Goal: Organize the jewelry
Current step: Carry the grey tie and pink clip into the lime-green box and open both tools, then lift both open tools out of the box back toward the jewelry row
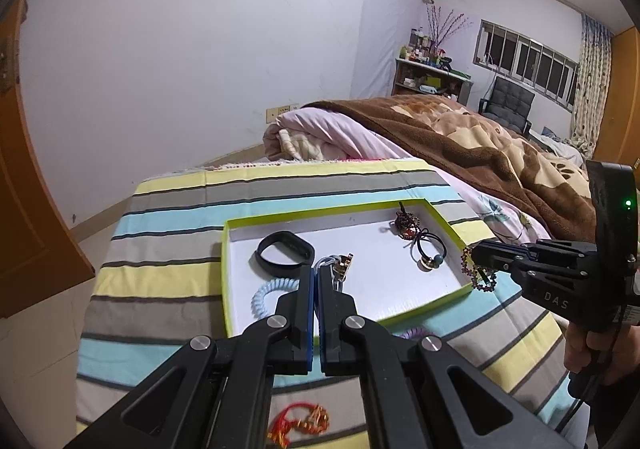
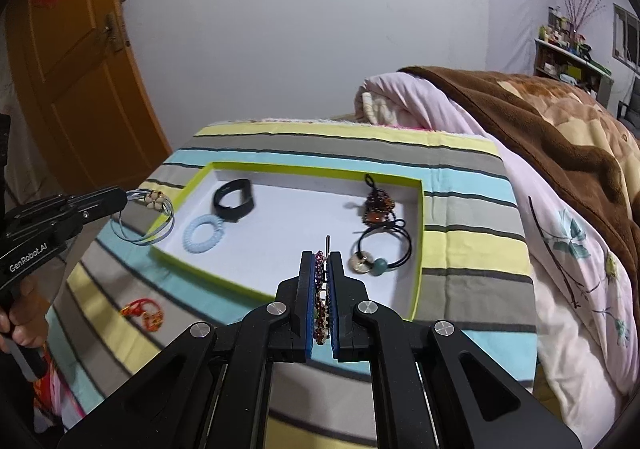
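Left hand-held gripper is clamping a flower hair tie, holding it above the tray's left rim. Right hand-held gripper is pinching a beaded bracelet over the tray's near edge. Inside the tray are lying a black band, blue coil tie and black hair tie. A red charm is lying on the striped cloth.

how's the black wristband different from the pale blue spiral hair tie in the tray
The black smooth wristband is a dark, flat-sided loop squashed into a rounded, teardrop-like shape; the pale blue spiral hair tie is a light, ridged coil lying as a near-round ring. The wristband lies farther back in the green-rimmed white tray, the hair tie nearer the front edge. Both lie loose on the tray floor, close together at its left end, held by neither tool.
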Demonstrator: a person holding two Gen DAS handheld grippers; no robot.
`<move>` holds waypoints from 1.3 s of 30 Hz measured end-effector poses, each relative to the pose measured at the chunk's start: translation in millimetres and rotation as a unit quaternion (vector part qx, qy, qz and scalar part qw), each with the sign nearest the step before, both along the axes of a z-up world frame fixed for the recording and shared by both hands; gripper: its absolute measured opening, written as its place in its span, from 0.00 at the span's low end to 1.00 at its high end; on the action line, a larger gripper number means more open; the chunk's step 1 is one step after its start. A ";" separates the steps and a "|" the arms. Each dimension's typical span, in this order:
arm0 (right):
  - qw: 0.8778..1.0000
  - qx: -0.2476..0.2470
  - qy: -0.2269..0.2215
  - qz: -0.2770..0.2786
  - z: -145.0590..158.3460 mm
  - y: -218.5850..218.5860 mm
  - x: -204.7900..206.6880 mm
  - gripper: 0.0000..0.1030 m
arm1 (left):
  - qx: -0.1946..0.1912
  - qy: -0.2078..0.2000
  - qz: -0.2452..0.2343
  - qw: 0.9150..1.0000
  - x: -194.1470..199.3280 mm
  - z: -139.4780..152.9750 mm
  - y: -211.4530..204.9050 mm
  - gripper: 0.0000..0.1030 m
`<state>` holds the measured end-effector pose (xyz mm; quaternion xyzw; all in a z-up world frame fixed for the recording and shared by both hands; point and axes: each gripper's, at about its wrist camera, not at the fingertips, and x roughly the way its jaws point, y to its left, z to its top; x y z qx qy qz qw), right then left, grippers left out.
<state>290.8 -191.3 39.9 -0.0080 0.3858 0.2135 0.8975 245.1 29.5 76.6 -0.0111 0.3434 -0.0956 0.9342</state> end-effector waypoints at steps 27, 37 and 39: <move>0.998 -0.006 0.066 -0.010 -48.7 -10.7 40.8 0.07 | 0.018 0.085 -0.018 0.996 63.7 -77.0 -16.6 0.01; 0.999 0.002 0.047 -0.002 -39.7 -8.1 29.9 0.17 | 0.049 0.068 -0.023 0.996 55.5 -74.6 -22.4 0.03; 0.999 0.006 0.043 -0.003 -35.9 -8.8 26.4 0.17 | 0.049 0.065 -0.022 0.996 52.5 -72.7 -21.5 0.03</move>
